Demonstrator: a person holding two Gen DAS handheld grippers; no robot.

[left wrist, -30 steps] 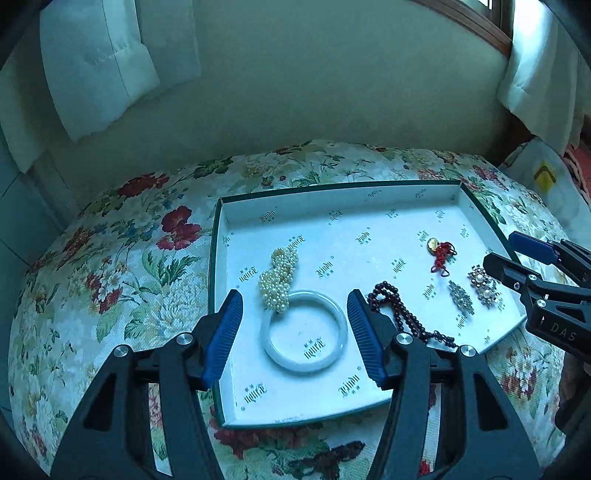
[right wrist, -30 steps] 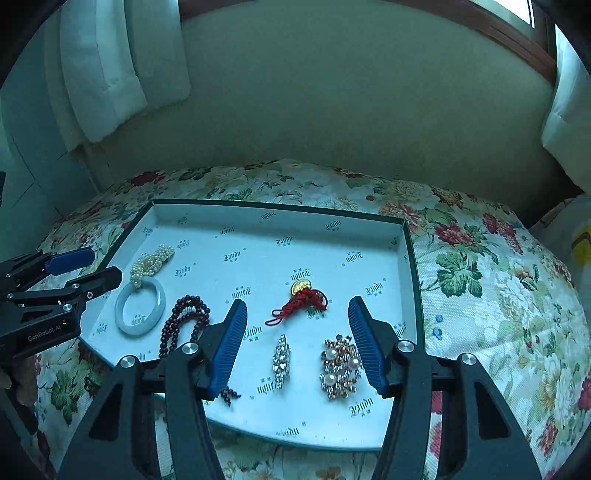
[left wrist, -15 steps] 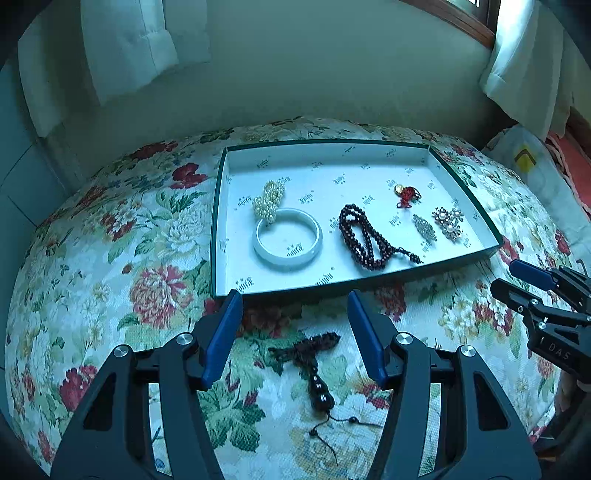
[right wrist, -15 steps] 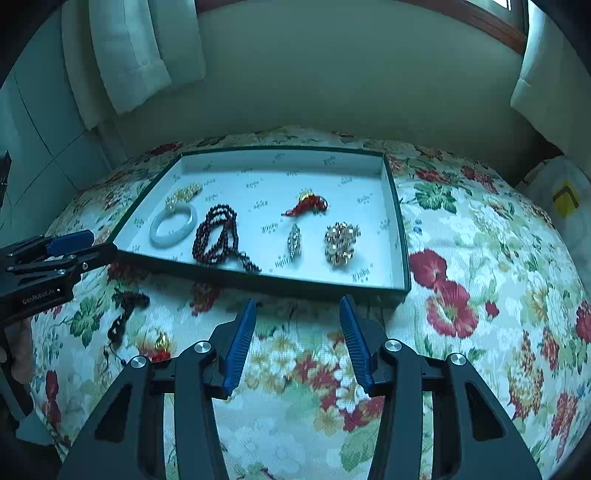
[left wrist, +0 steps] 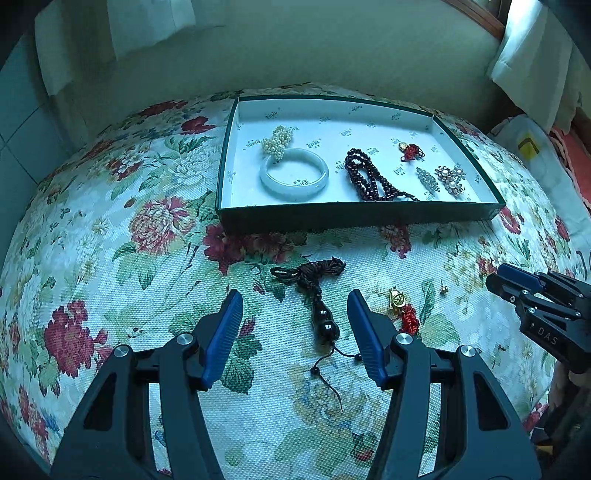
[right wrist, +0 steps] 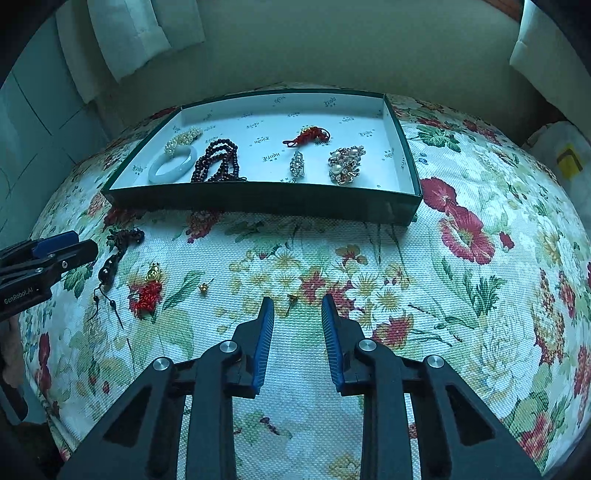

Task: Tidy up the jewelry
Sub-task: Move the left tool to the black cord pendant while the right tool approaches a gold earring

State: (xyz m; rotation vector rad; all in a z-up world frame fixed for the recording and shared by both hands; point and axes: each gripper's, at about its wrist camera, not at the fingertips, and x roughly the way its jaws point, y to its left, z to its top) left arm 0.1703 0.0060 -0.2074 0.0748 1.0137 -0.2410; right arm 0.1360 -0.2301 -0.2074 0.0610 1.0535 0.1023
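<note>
Left gripper [left wrist: 294, 325] wide, empty; dark pendant [left wrist: 320, 314] dead ahead between tips, long axis along fingers. Right gripper [right wrist: 297, 321] narrower, empty, farther.

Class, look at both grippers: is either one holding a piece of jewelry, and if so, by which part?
Nothing is held. The left gripper is open above the dark gourd pendant; the right gripper is open and empty.

Floral cloth [left wrist: 110, 229] covers surface; white curtains [right wrist: 125, 33] above; white bag, possibly plastic (yellow label) [left wrist: 528, 147] at right.
</note>
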